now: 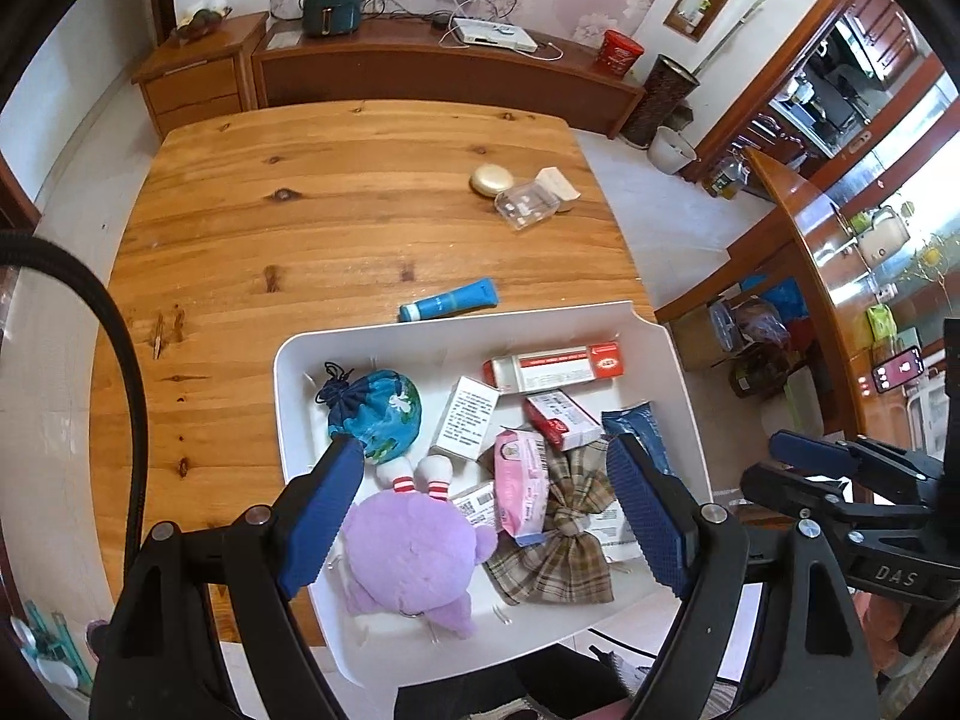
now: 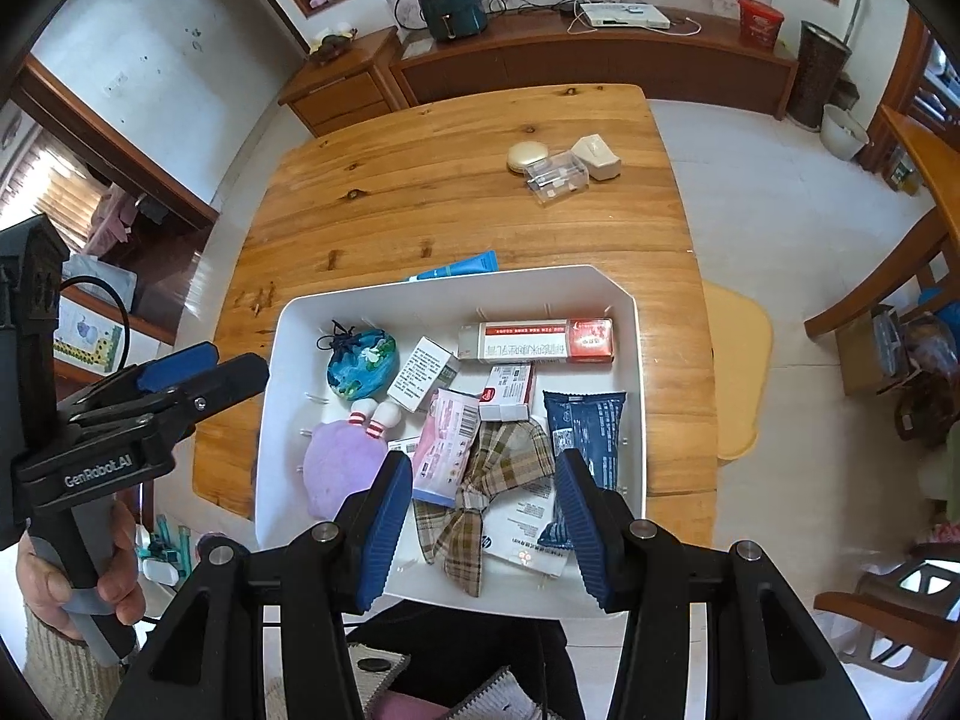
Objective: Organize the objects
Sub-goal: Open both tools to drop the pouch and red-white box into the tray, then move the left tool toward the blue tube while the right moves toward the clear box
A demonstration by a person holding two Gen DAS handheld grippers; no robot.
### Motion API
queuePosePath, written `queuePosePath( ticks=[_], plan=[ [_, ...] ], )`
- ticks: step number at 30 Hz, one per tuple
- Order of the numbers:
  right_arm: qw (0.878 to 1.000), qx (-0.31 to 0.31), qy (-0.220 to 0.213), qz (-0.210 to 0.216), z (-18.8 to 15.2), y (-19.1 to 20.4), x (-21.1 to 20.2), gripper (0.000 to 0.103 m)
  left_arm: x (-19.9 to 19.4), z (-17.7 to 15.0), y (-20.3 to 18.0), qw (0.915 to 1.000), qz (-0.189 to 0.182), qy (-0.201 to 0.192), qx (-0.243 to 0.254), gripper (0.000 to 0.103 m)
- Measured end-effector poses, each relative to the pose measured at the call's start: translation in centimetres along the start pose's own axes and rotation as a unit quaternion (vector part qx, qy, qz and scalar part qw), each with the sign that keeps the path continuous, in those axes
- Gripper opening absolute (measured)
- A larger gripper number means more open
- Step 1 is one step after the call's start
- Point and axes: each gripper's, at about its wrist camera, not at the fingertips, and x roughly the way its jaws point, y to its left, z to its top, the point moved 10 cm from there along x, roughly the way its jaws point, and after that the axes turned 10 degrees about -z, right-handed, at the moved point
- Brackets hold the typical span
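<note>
Left gripper (image 1: 486,510): blue-padded jaws spread wide, nothing between them, hovering over the near half of the white plastic bin (image 1: 288,360). Right gripper (image 2: 483,516): same state, jaws apart, empty, over the bin's near right part.

Bin sits on the near edge of the wooden plank table (image 1: 300,210), overhanging it toward the person.

Below the left gripper:
- purple plush toy with white feet (image 1: 414,552), right under the jaws, nearer the left finger
- blue-green drawstring pouch (image 1: 378,414), just ahead of the left fingertip
- pink tissue pack (image 1: 519,480), between the fingers, ahead
- plaid fabric bow (image 1: 558,546), close to the right finger, lying on a white printed packet (image 2: 528,534)
- dark blue foil packet (image 2: 582,420), at the right fingertip

Further ahead in the bin: white printed carton (image 1: 468,426), small red-and-white box (image 1: 564,420), long red-and-white toothpaste box (image 1: 552,366) along the far wall.

Still on the table, outside the bin:
- blue tube (image 1: 450,300), just past the bin's far rim
- cream round compact (image 1: 491,179), clear plastic case (image 1: 528,205) and small beige box (image 2: 597,157), clustered well ahead, toward the far right.

In the right wrist view, a hand (image 2: 78,570) grips the left gripper's handle, far left of the right gripper.
</note>
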Motion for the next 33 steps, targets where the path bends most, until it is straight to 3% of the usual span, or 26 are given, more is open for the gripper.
queuePosePath(
  ticks=[10,20,28,33],
  plan=[
    [0.999,0.012,-0.032,0.006,0.8,-0.9,-2.4,0.051,-2.0,2.1,-3.2,0.9981,0.0,-0.007,0.061,0.086],
    [0.998,0.054,-0.039,0.005,3.4,-1.5,-2.8,0.051,-2.2,6.8,-4.0,0.9911,-0.008,0.009,0.133,0.086],
    [0.993,0.108,-0.042,-0.008,7.4,0.0,-3.2,0.051,0.1,9.8,-3.0,0.9783,-0.043,0.056,0.195,0.086],
    [0.987,0.149,-0.054,-0.021,10.6,0.6,-2.8,0.051,1.9,11.8,-1.5,0.9652,-0.072,0.091,0.234,0.086]
  ],
)
